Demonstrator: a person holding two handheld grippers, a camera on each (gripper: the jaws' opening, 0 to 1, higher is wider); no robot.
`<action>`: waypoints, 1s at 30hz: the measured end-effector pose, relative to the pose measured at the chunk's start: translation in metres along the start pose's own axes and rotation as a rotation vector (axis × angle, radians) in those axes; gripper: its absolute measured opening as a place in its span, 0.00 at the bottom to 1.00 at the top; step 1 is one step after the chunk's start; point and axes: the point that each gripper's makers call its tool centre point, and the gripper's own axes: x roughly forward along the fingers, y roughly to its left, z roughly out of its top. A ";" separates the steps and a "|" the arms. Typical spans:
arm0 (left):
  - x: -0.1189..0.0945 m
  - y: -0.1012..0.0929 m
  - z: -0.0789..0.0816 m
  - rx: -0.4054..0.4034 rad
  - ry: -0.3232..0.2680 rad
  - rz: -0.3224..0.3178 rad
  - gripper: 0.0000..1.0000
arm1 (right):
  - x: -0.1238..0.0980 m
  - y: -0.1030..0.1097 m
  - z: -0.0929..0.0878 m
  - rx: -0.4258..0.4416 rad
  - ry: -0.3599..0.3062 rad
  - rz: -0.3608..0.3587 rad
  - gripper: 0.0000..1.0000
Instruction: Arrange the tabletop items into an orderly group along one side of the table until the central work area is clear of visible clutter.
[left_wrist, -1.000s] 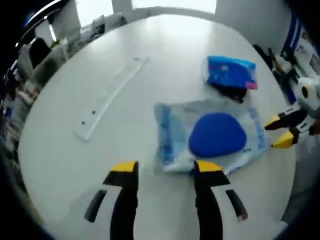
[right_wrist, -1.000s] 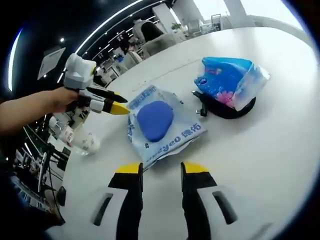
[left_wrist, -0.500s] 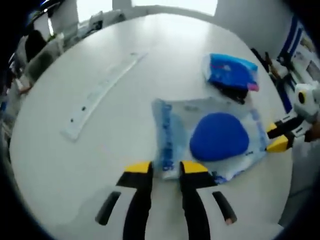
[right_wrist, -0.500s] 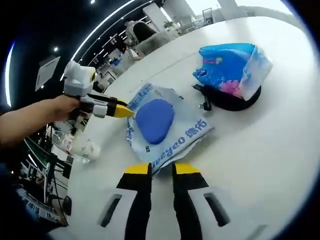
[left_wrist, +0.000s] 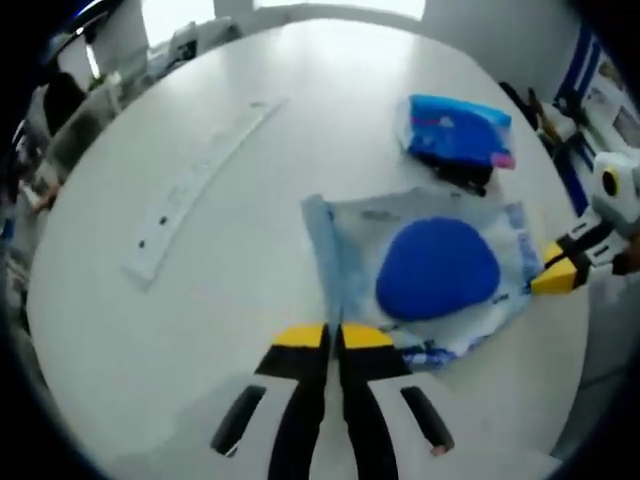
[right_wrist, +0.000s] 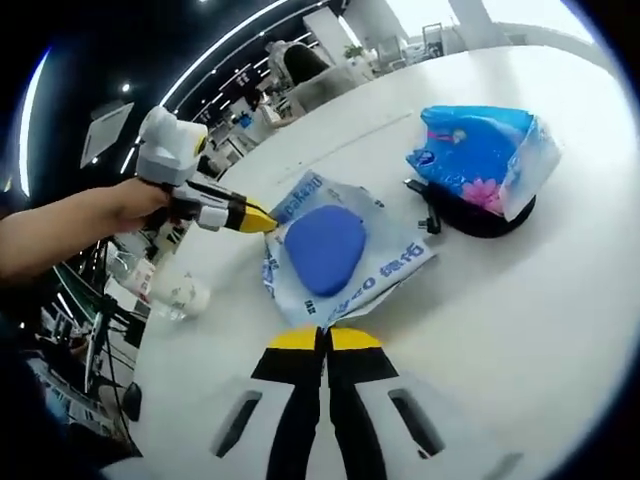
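Observation:
A clear plastic bag (left_wrist: 350, 245) holding a blue oval pad (left_wrist: 437, 268) lies flat on the white round table (left_wrist: 235, 290). My left gripper (left_wrist: 323, 336) is shut on the bag's near corner. Reaching in from the right, my right gripper (left_wrist: 553, 280) pinches the bag's opposite edge. In the right gripper view the right gripper (right_wrist: 322, 339) is shut on the bag (right_wrist: 390, 268) at its lower corner, and the hand-held left gripper (right_wrist: 258, 218) holds its far-left corner. A blue tissue pack (left_wrist: 455, 128) rests on a black item (left_wrist: 462, 173) beyond the bag.
A long clear ruler (left_wrist: 195, 185) lies on the table's left part. A crumpled clear cup (right_wrist: 180, 296) sits near the table edge at the left of the right gripper view. Chairs and office desks surround the table.
Both grippers went from open beside the bag to shut on its edges. The bag has stayed flat on the table.

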 end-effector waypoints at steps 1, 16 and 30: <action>-0.002 -0.001 0.001 0.000 0.000 0.000 0.01 | -0.001 0.000 0.000 0.001 0.000 0.001 0.00; -0.035 -0.007 0.009 0.008 -0.014 0.018 0.00 | -0.019 0.008 0.014 -0.009 -0.040 0.007 0.00; -0.062 -0.013 0.008 -0.078 -0.015 0.050 0.00 | -0.033 0.012 0.030 -0.018 -0.062 0.015 0.00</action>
